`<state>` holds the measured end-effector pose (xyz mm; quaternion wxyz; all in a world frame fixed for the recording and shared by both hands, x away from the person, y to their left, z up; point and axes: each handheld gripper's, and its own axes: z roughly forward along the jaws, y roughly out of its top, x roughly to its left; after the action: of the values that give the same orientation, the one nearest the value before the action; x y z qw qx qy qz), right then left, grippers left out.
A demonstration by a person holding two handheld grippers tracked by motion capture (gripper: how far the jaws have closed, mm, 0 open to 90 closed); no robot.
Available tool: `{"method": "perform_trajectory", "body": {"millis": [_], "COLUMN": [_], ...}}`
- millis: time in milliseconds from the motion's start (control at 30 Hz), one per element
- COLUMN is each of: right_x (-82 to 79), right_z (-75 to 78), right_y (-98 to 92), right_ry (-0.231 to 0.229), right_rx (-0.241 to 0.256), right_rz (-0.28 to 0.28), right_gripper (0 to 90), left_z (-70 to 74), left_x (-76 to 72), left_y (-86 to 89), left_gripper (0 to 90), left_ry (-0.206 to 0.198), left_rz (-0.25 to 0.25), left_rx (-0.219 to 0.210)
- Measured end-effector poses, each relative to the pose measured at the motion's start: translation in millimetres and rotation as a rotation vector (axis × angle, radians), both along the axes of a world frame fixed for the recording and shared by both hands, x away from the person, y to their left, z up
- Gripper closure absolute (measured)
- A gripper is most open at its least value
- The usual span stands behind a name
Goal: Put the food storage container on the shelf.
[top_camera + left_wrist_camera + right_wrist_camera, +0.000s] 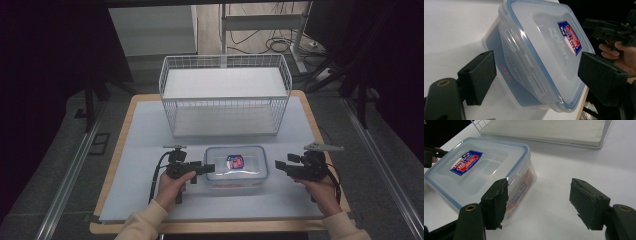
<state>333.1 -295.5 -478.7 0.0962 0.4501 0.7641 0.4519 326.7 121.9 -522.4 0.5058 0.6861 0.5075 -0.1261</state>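
A clear plastic food box (236,166) with a blue-edged lid and a red-and-blue sticker lies flat on the white mat, between my two grippers. My left gripper (206,168) is at the box's left end, open, its jaws straddling that end in the left gripper view (537,73); the box (541,52) lies between them untouched. My right gripper (280,166) hangs open a little to the right of the box. In the right gripper view (539,202) the box (481,172) sits just left of the left jaw, with bare mat between the jaws.
A white wire basket (225,95) with a white floor panel stands behind the box, at the mat's far side (544,131). The white mat (145,135) covers a wooden table whose edges show all round. Dark floor and cables lie beyond.
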Motion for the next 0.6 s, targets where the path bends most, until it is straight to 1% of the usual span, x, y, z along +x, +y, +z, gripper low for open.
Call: {"method": "perform_trajectory", "body": {"millis": [33,67,100,167,200,233,400,533,567,600], "right_x": [0.1,0.1,0.3,0.1,0.0,-0.1,0.6,0.5,0.5,0.5], "right_z": [-0.3,-0.3,-0.6,-0.5,-0.2,0.0,0.3,0.2,0.3,0.3], "right_y": [-0.2,-0.2,-0.6,-0.8,-1.2,-1.4,-2.3,-2.2,-2.2,-2.2], "right_ry": [0.000,0.000,0.002,0.002,0.002,0.001,-0.001,0.000,0.000,0.000], "right_rx": [0.001,0.001,0.003,0.001,0.000,0.000,0.004,0.001,0.002,0.002], "right_rz": [-0.003,-0.003,-0.007,-0.006,-0.005,-0.006,-0.013,-0.012,-0.012,-0.012], "right_gripper": [30.8,30.8,30.6,30.5,30.5,30.5,30.3,30.2,30.2,30.2], "left_z": [-1.4,-1.4,-4.4,-6.8,-6.8,-8.0,-10.4,-10.0,-9.9,-9.0], "left_x": [0.3,0.3,1.1,1.7,1.7,2.3,2.1,1.0,0.5,-0.2], "left_y": [-0.1,-0.1,-0.1,0.1,0.1,0.2,-2.4,-4.7,-5.3,-5.8], "left_gripper": [15.0,15.2,15.2,15.5,15.6,15.8,16.8,18.9,18.9,19.2], "left_ry": [0.009,0.009,0.027,0.041,0.041,0.051,0.068,0.069,0.064,0.061], "left_rz": [0.001,0.001,0.000,-0.002,-0.002,-0.006,-0.022,-0.036,-0.041,-0.039], "left_rx": [-0.009,-0.009,-0.024,-0.039,-0.039,-0.052,-0.067,-0.064,-0.065,-0.053]}}
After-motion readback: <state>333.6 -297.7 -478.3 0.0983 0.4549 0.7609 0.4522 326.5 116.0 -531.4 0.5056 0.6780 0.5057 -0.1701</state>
